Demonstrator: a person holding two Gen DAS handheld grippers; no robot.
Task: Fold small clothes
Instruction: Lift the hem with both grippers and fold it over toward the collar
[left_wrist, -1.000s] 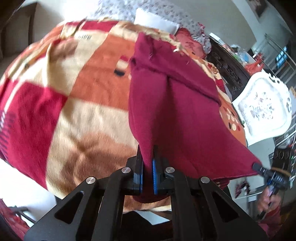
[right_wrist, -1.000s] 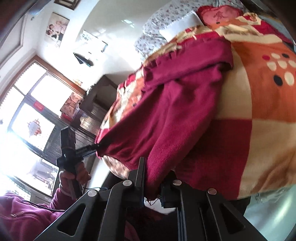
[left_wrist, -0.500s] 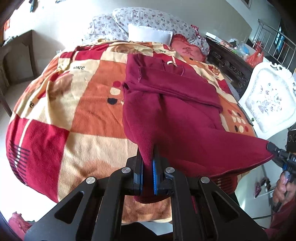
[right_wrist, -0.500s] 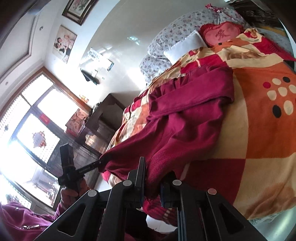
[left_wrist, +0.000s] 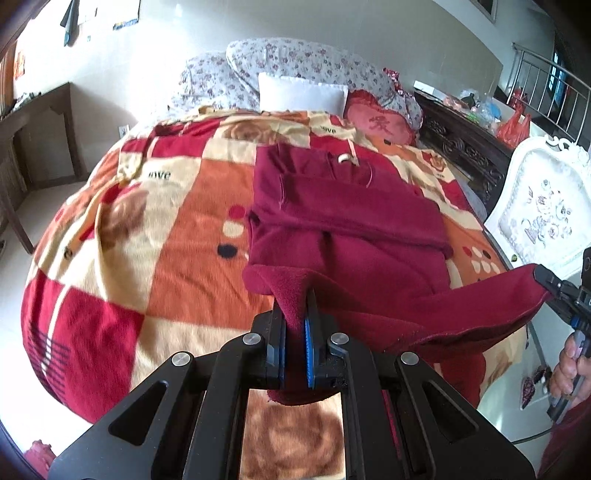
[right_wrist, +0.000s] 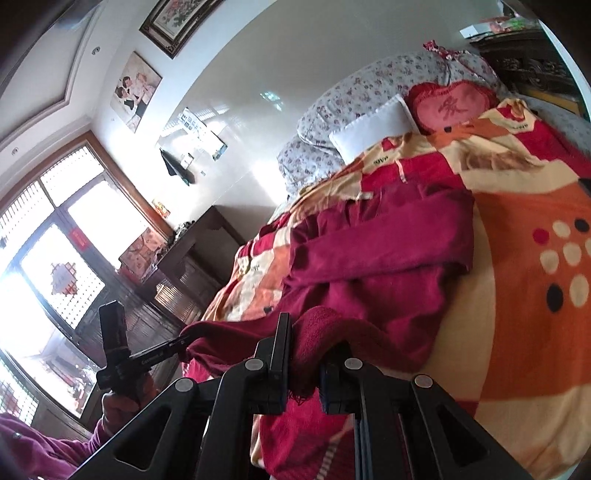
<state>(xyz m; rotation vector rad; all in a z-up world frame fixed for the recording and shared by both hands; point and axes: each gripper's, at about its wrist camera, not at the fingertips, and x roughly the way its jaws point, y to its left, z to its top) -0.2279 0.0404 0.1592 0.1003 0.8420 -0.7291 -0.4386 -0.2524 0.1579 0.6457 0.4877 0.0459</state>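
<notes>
Maroon fleece garment (left_wrist: 354, 236) lies on the bed (left_wrist: 177, 229), its near hem now lifted higher than a second ago, each corner clamped by the left hand-held gripper (left_wrist: 295, 332) and right hand-held gripper (right_wrist: 303, 365), apparently ready for folding forward.

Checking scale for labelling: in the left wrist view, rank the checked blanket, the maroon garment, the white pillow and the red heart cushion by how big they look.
1. checked blanket
2. maroon garment
3. white pillow
4. red heart cushion, close to the pillow, so that order is unsure.
</notes>
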